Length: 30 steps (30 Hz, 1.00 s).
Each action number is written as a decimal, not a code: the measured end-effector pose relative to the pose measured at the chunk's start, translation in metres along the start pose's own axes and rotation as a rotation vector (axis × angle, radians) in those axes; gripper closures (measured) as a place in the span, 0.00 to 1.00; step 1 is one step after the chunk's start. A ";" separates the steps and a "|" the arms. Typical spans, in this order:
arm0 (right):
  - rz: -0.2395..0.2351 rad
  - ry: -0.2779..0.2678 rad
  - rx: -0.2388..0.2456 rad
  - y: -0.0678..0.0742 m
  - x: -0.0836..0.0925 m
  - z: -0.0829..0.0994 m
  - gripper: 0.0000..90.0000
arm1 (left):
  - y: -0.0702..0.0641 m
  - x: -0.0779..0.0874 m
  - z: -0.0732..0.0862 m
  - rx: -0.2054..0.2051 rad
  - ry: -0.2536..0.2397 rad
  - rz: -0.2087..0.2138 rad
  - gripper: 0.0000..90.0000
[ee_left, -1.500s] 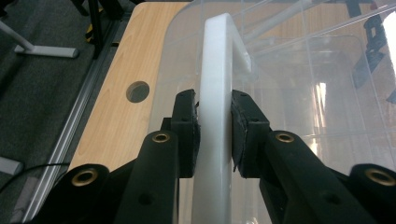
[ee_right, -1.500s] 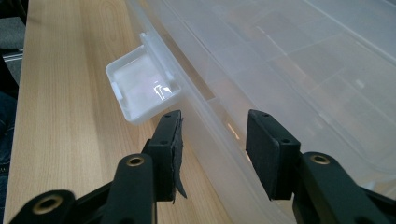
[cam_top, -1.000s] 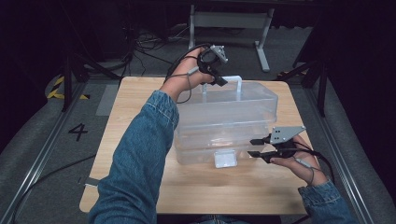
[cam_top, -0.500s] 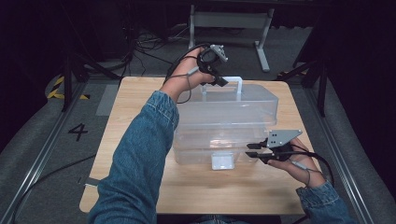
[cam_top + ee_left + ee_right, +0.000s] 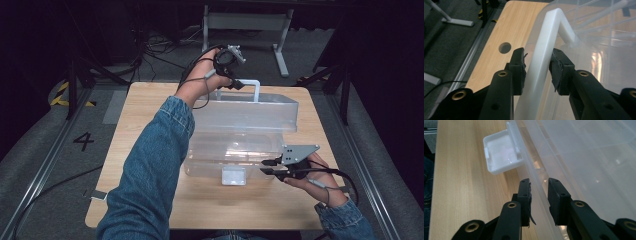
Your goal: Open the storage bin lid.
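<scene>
So: left tongs [image 5: 537, 67] unchanged since a second ago, jaws straddling white handle [image 5: 541, 57] of clear bin [image 5: 240, 130], narrow gap each side, pads not clearly clamped. Far edge of counter [image 5: 496, 35] beyond them. Right tongs [image 5: 539, 195] moved in from beside bin to its near rim [image 5: 536, 187]; jaws now astride rim, part open, no squeeze visible. White latch [image 5: 501, 155] just ahead-left of them. Likely setting up two-point hold; both need closing.
</scene>
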State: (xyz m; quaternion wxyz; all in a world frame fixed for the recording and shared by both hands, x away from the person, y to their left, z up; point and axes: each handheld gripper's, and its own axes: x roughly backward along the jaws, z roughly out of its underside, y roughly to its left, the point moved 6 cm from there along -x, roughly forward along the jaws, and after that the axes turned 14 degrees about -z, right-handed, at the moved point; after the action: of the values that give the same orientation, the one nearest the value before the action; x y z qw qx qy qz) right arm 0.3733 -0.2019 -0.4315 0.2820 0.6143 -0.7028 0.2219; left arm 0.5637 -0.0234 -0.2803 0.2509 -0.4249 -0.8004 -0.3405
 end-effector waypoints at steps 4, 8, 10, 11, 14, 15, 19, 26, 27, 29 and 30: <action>-0.021 -0.011 -0.014 0.005 -0.004 -0.002 0.81 | 0.002 -0.001 -0.002 -0.012 0.021 -0.021 0.73; -0.020 -0.020 -0.030 0.005 -0.004 -0.002 0.81 | 0.005 -0.004 -0.002 0.008 0.017 -0.037 0.72; -0.020 -0.022 -0.029 0.005 -0.004 -0.002 0.81 | 0.006 -0.005 -0.002 0.006 0.022 -0.041 0.72; -0.019 -0.022 -0.029 0.005 -0.004 -0.002 0.81 | 0.006 -0.006 -0.002 0.006 0.024 -0.045 0.72; -0.022 -0.023 -0.031 0.005 -0.004 -0.002 0.81 | 0.005 -0.007 -0.002 0.011 0.028 -0.050 0.72; -0.025 -0.022 -0.033 0.005 -0.004 -0.002 0.80 | 0.005 -0.008 -0.001 0.014 0.026 -0.052 0.72; -0.029 -0.030 -0.054 0.006 -0.003 -0.005 0.74 | 0.006 -0.008 0.000 0.012 0.020 -0.050 0.72; -0.003 -0.128 -0.063 0.008 0.013 -0.018 0.70 | 0.006 -0.007 0.003 0.023 0.018 -0.035 0.75; -0.003 -0.128 -0.063 0.008 0.013 -0.018 0.70 | 0.006 -0.007 0.003 0.023 0.018 -0.035 0.75; 0.032 -0.166 -0.073 0.006 0.023 -0.021 0.72 | 0.007 -0.006 0.005 0.021 0.010 -0.028 0.76; 0.041 -0.186 -0.085 0.006 0.026 -0.022 0.73 | 0.007 -0.005 0.005 0.020 0.010 -0.028 0.76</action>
State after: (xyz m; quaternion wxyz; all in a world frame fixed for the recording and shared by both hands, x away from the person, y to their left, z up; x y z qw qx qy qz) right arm 0.3682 -0.2060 -0.3976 0.2369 0.6053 -0.7470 0.1396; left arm 0.5716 -0.0197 -0.2848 0.2541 -0.4094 -0.8084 -0.3381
